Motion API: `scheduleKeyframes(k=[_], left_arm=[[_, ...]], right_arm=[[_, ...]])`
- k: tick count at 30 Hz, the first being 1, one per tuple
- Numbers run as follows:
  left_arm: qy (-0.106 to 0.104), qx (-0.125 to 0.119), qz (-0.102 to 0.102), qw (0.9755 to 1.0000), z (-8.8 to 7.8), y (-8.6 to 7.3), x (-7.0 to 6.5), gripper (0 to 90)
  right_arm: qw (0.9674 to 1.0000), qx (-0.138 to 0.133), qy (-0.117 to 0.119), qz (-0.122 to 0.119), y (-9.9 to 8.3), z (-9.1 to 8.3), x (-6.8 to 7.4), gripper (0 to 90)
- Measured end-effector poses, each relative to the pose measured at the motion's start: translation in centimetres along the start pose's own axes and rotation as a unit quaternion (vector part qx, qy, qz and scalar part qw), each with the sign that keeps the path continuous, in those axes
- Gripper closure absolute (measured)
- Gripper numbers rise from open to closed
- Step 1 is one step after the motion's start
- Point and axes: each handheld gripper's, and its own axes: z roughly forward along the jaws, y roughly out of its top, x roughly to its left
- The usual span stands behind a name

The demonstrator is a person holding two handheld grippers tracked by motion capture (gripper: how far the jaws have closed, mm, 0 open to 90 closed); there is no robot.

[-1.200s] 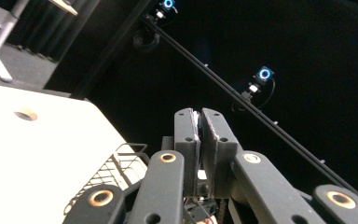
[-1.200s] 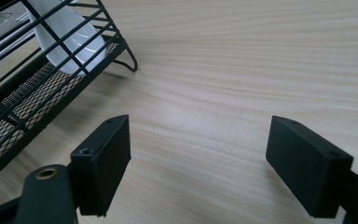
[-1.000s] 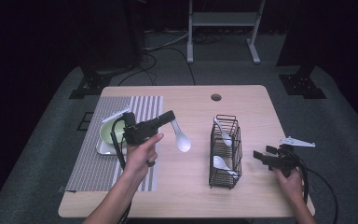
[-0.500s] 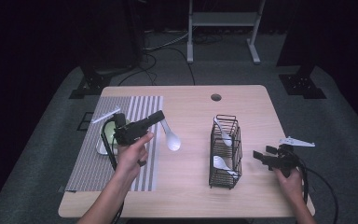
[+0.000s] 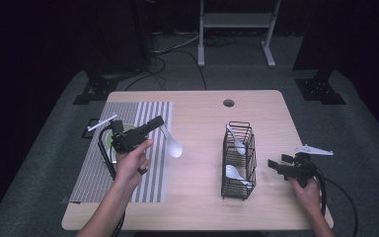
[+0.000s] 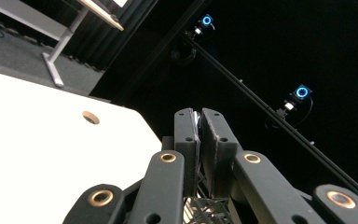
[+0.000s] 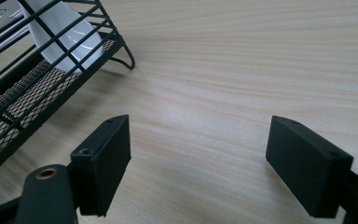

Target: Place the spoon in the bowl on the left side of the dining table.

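The left gripper (image 5: 159,122) pinches the handle of a white ceramic spoon (image 5: 170,144), whose bowl hangs just below and right of its tips, above the wooden table (image 5: 197,118). The right gripper (image 5: 272,165) rests with jaws wide apart, empty, just right of the black wire basket (image 5: 238,160).
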Motion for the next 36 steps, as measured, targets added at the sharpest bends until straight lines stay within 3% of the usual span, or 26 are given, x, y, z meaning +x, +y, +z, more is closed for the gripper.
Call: scheduleKeyframes(k=[23, 36], left_arm=[[0.042, -0.021, -0.013, 0.9988, -2.4, 1.1, 2.6, 85.3], [0.053, -0.026, -0.005, 0.9982, -2.8, 1.8, 2.6, 85.2]], right_arm=[[1.0000, 0.000, -0.001, 0.000, 0.0, 0.0, 0.0, 20.8], [1.0000, 0.001, -0.001, 0.000, 0.0, 0.0, 0.0, 20.8]])
